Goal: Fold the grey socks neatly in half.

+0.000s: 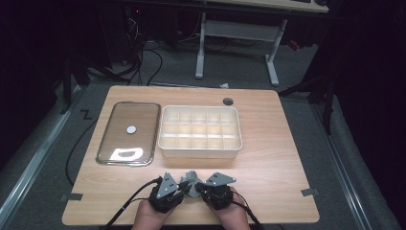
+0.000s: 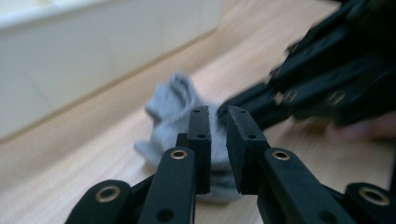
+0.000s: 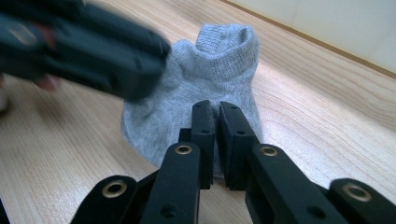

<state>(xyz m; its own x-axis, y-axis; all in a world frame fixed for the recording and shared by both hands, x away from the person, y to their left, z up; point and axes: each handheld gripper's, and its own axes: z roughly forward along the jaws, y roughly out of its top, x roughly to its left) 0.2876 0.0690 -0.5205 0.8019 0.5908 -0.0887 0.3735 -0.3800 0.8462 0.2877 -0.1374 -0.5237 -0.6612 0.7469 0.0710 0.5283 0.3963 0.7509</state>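
A small grey sock (image 1: 190, 180) lies crumpled on the wooden table (image 1: 277, 158) near its front edge, between both grippers. My right gripper (image 1: 198, 189) comes at it from the right; in the right gripper view the right gripper (image 3: 215, 106) is shut, pinching the near fold of the sock (image 3: 219, 56). My left gripper (image 1: 183, 189) comes from the left. In the left gripper view the left gripper (image 2: 218, 112) hovers over the sock (image 2: 170, 107) with a narrow gap between its jaws. The blurred left gripper (image 3: 140, 60) touches the sock's left edge.
A white box with several compartments (image 1: 200, 152) stands just beyond the sock, mid-table. To its left lies a shallow clear tray (image 1: 103, 143) with a small white disc (image 1: 131, 129) in it. A person's hands hold both grippers at the table's front edge.
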